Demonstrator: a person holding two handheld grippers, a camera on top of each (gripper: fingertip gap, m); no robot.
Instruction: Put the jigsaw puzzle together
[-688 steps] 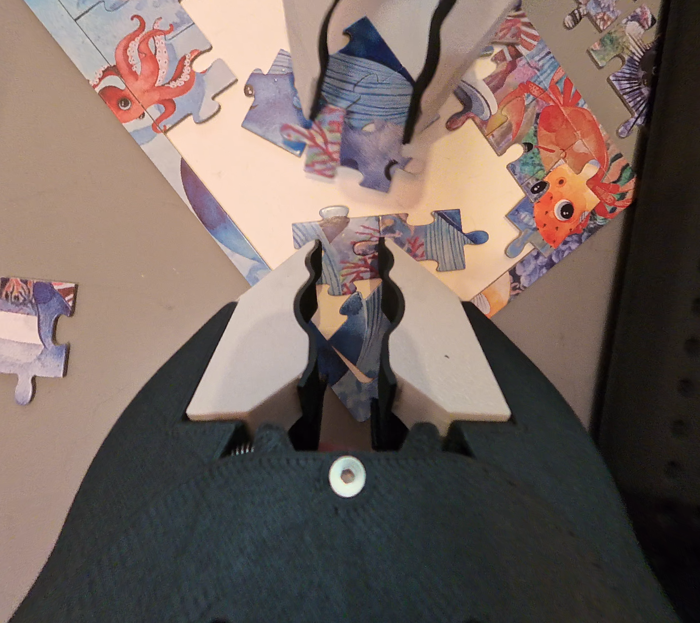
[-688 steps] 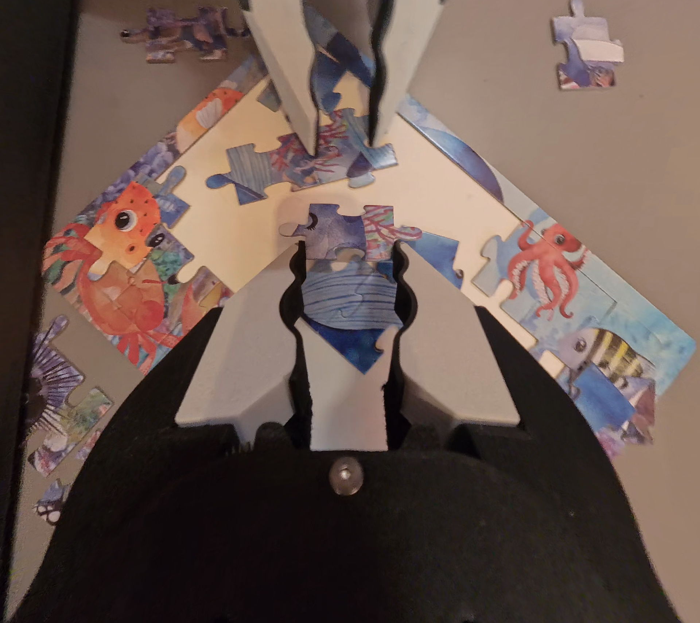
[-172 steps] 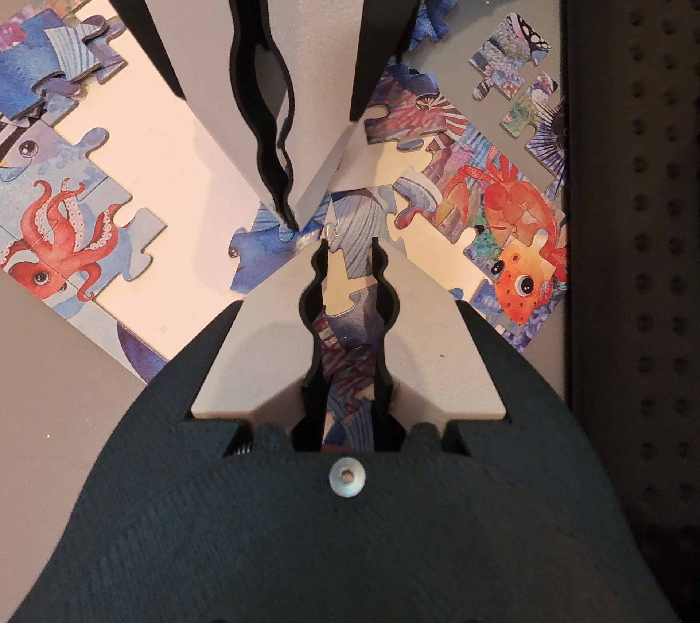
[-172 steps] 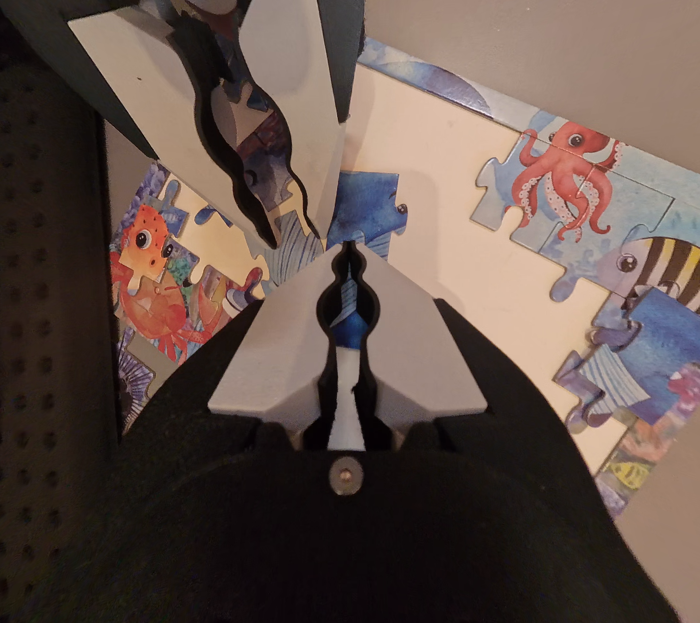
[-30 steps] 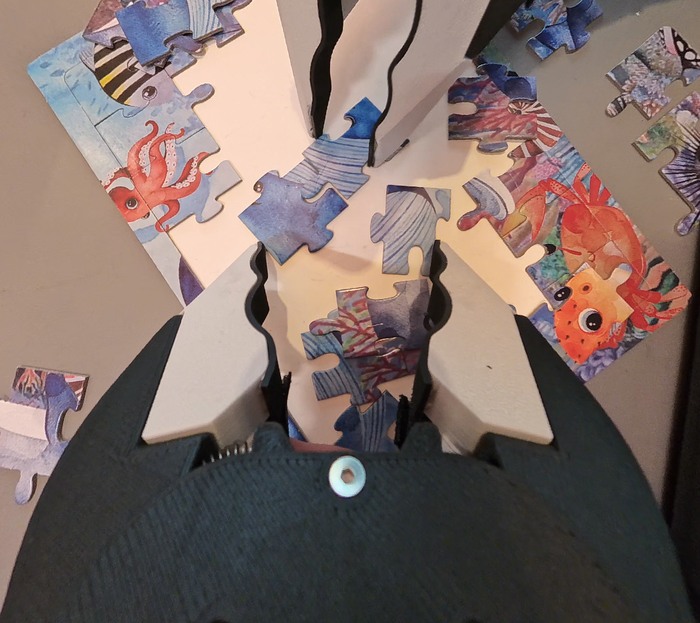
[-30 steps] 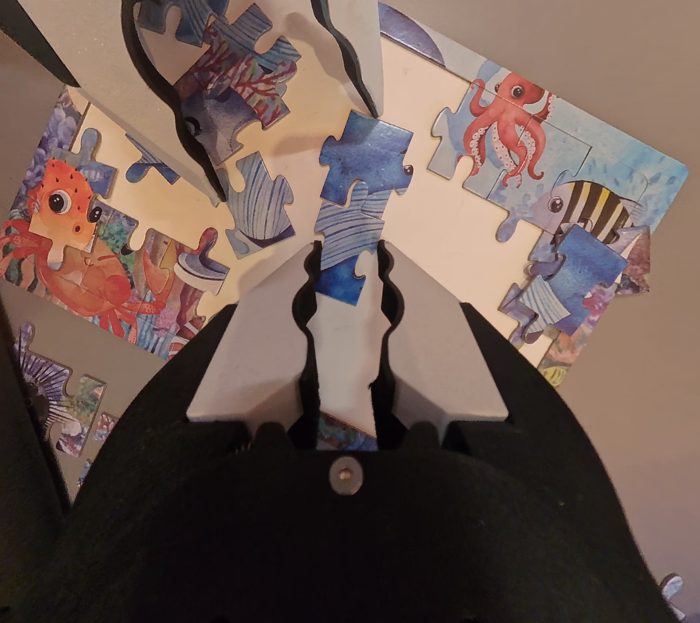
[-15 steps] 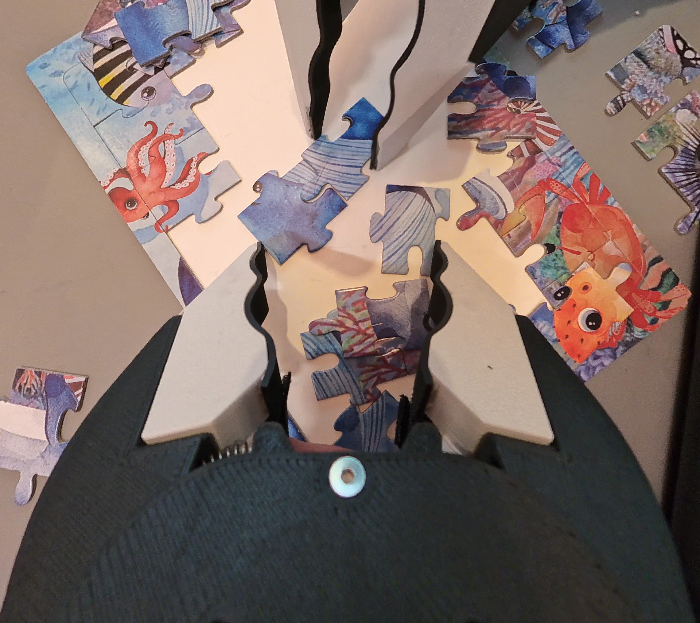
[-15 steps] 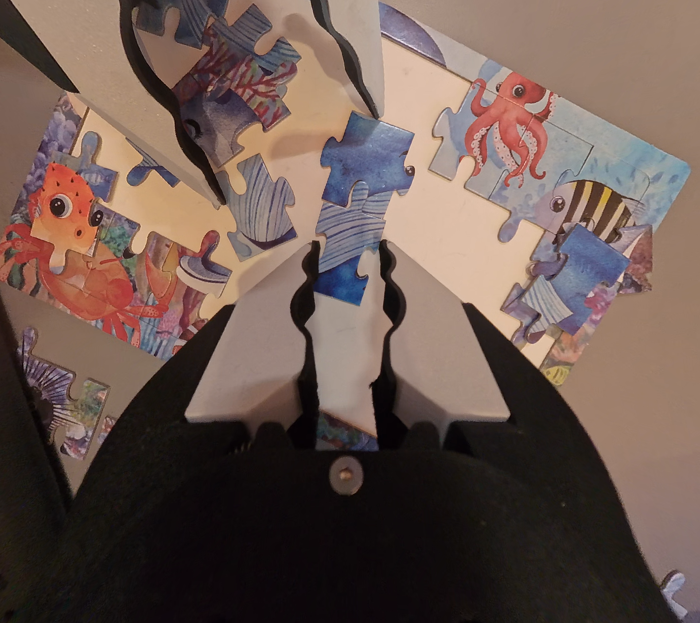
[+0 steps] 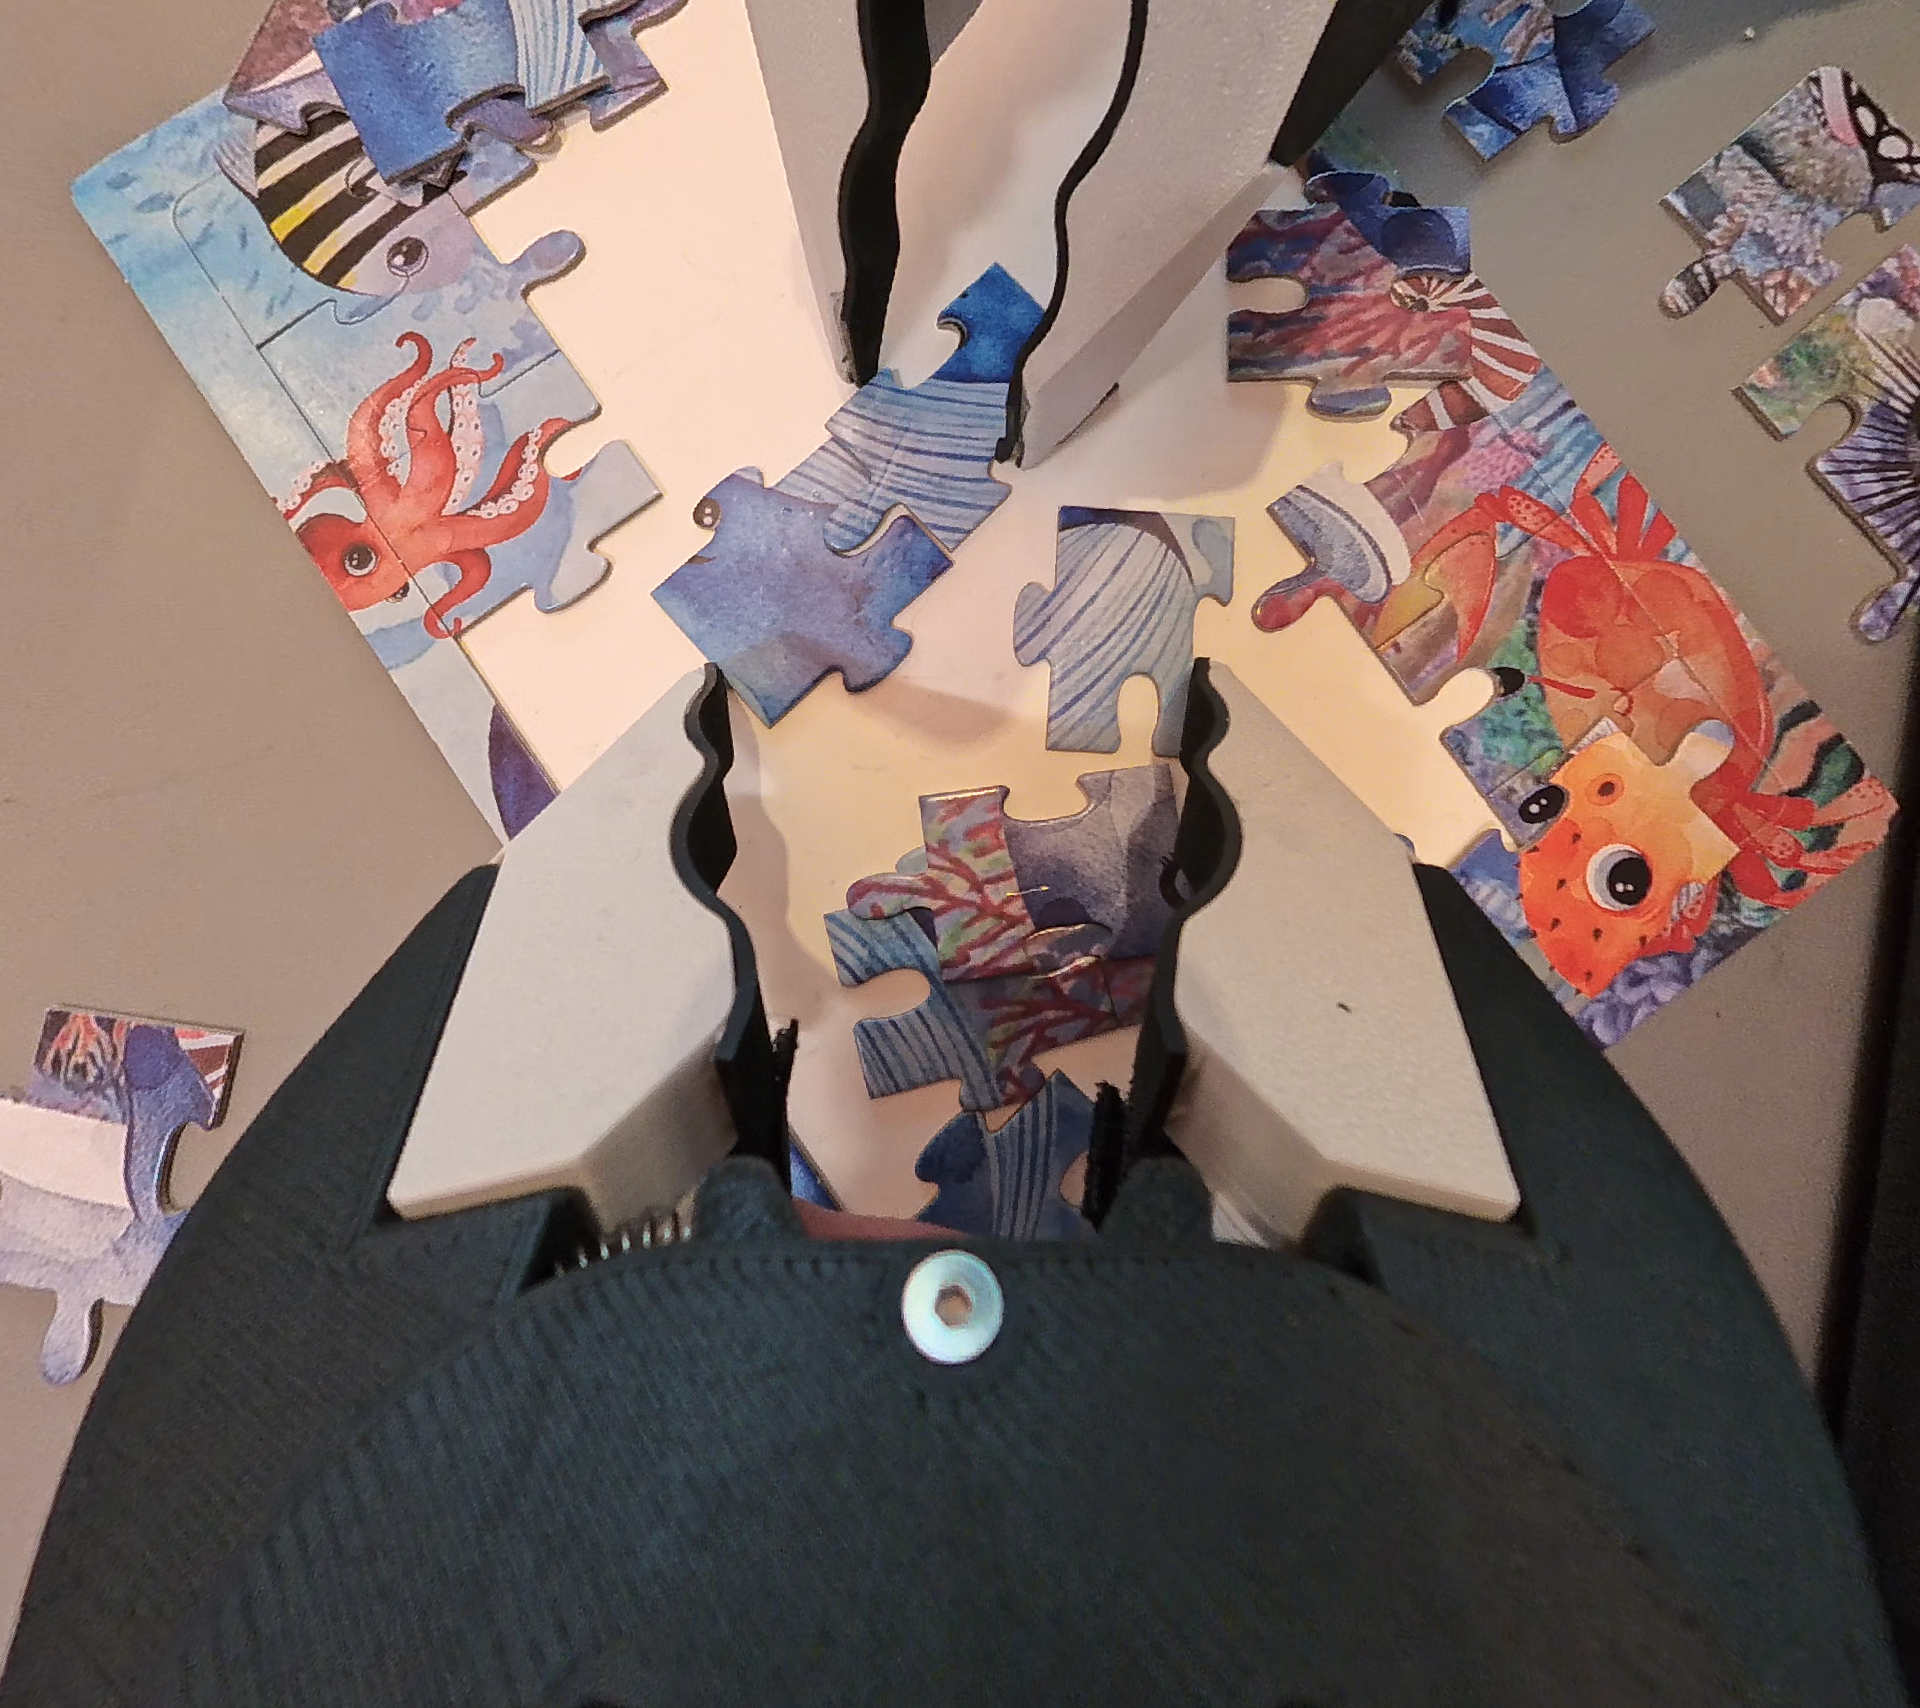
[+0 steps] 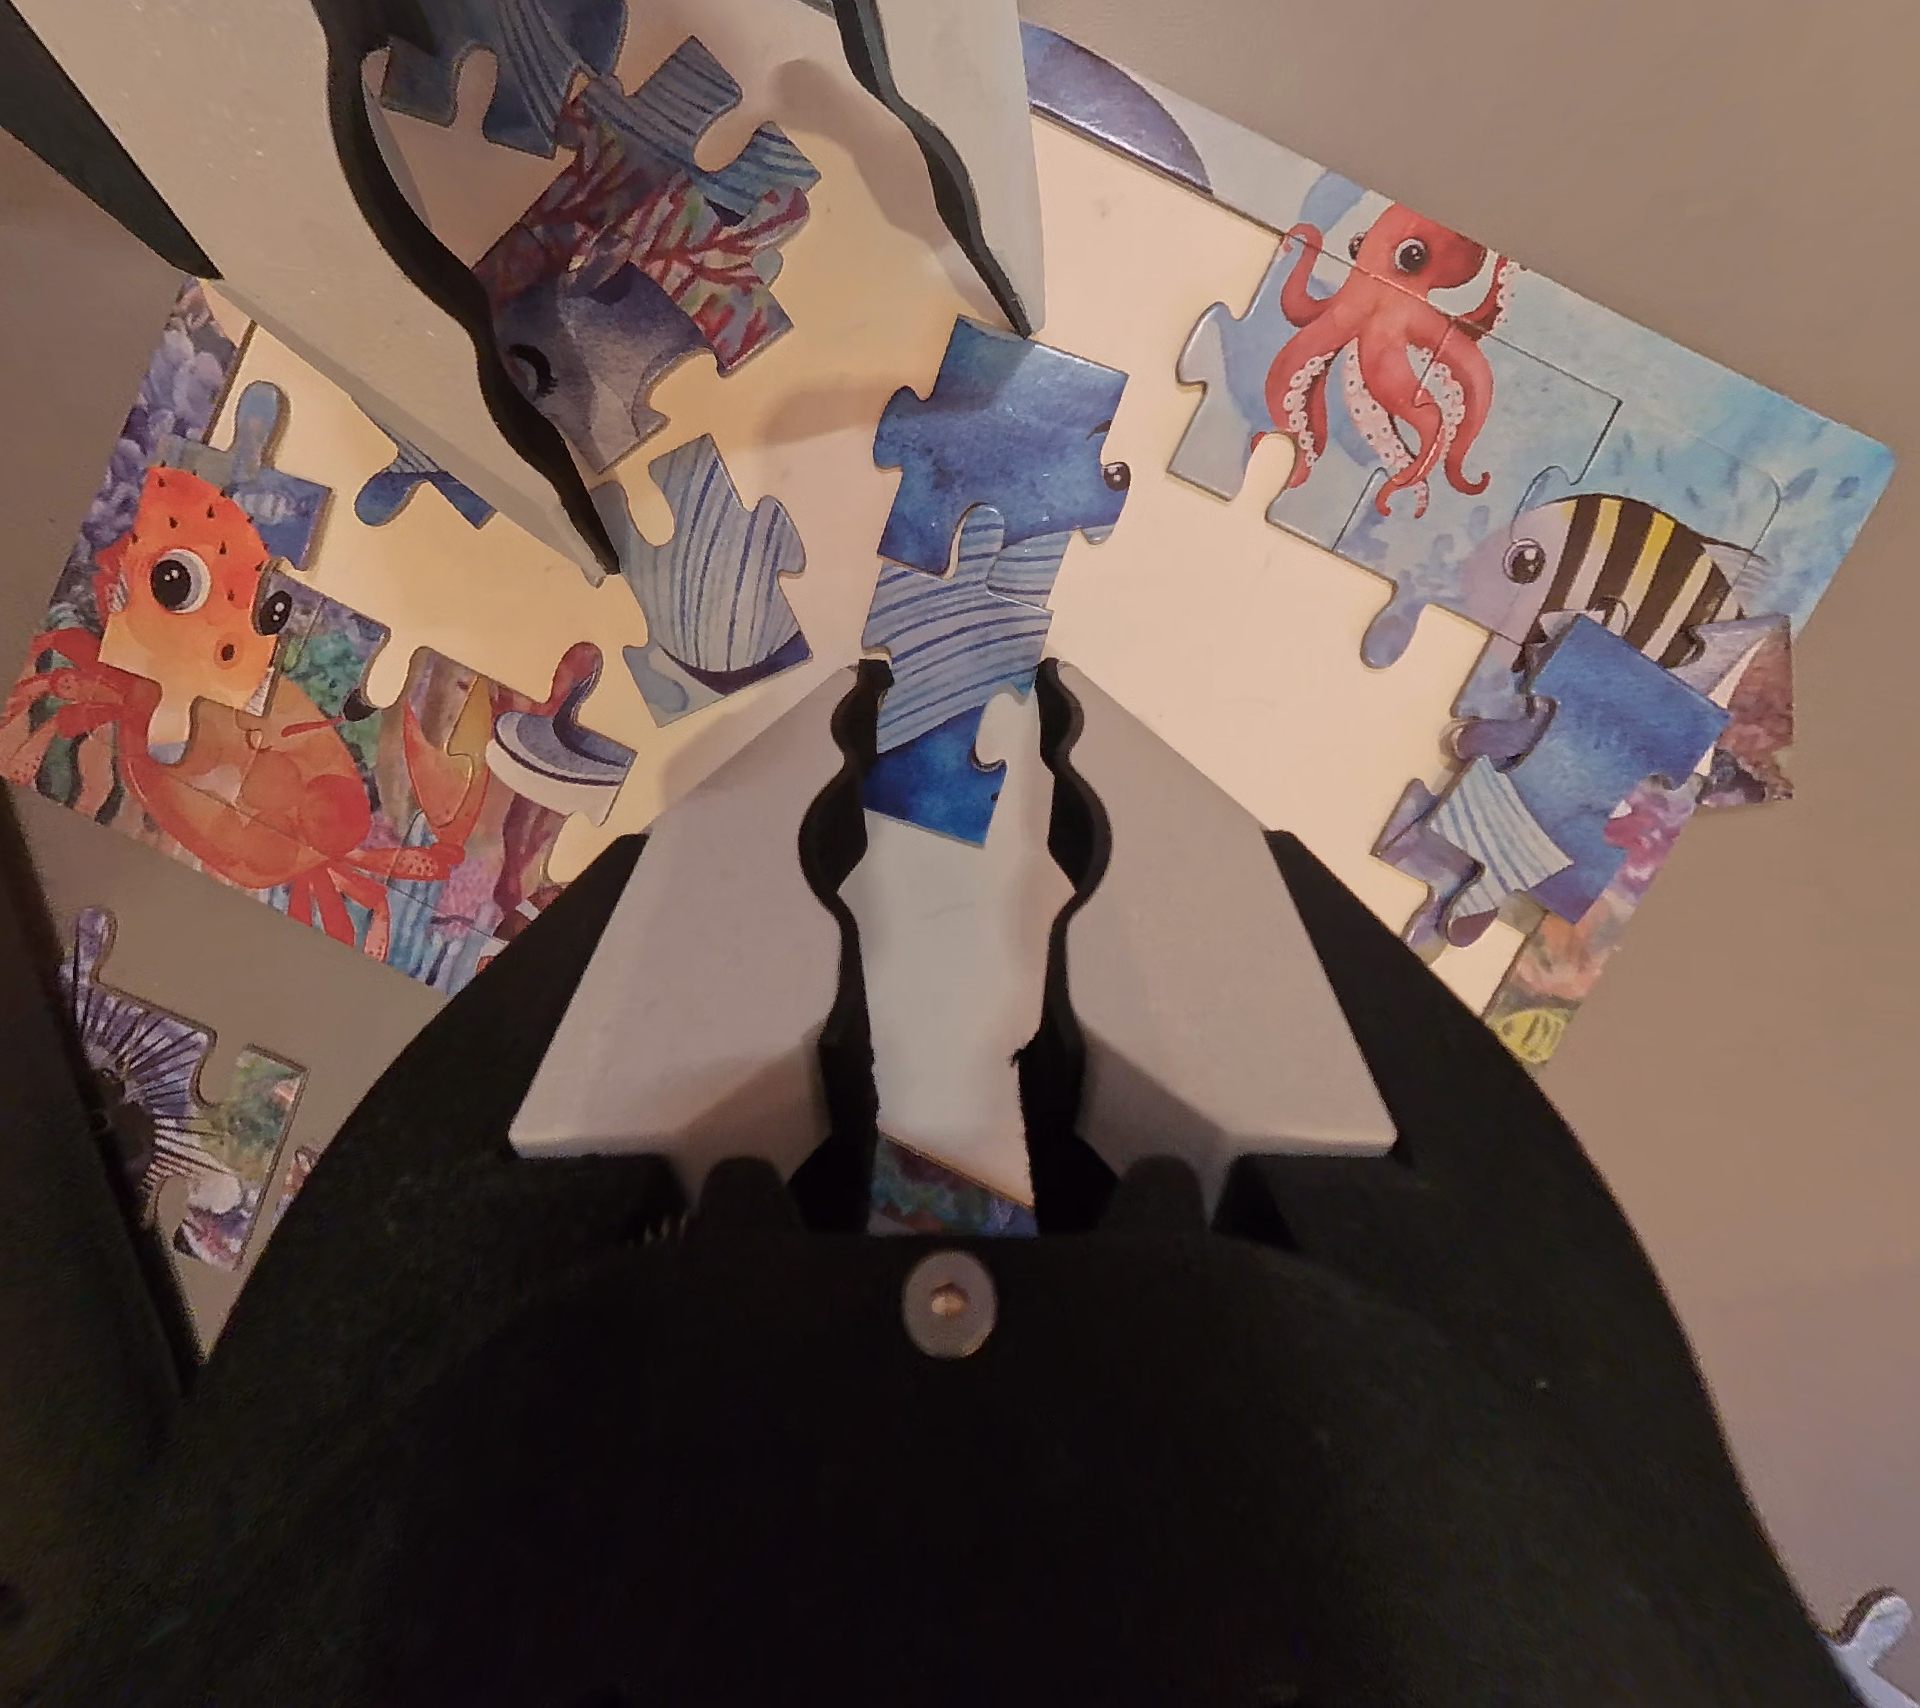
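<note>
The puzzle board [image 9: 665, 131] lies on a grey table, with an octopus section [image 9: 436, 474] and a crab section [image 9: 1621, 640] joined at its ends. My left gripper [image 9: 956, 682] is open and empty above two joined coral pieces [image 9: 997, 920]. My right gripper [image 10: 958, 671] is narrowly closed on the edges of a striped blue piece [image 10: 956, 650], which lies flat on the board [image 10: 1226, 619] joined to a blue whale-eye piece [image 10: 997, 432]. The right gripper [image 9: 940, 396] also shows in the left wrist view. A loose striped piece [image 9: 1122, 609] lies between the grippers.
Several pieces are piled on the board's corner by the striped fish [image 9: 457, 48]. Loose pieces lie off the board on the table at the right [image 9: 1517, 48] [image 9: 1787, 204] and at the left [image 9: 94, 1170]. A dark surface borders the right edge [image 9: 1886, 1035]. Tip to tip, the grippers are about 5 cm apart. The octopus section [image 9: 436, 474] is about 6 cm from my left fingertips. It is also in sight in the right wrist view [image 10: 1375, 366].
Over the last second almost nothing has moved. Since 5.7 s ago my left gripper has opened and drawn back, and the two grippers have moved apart.
</note>
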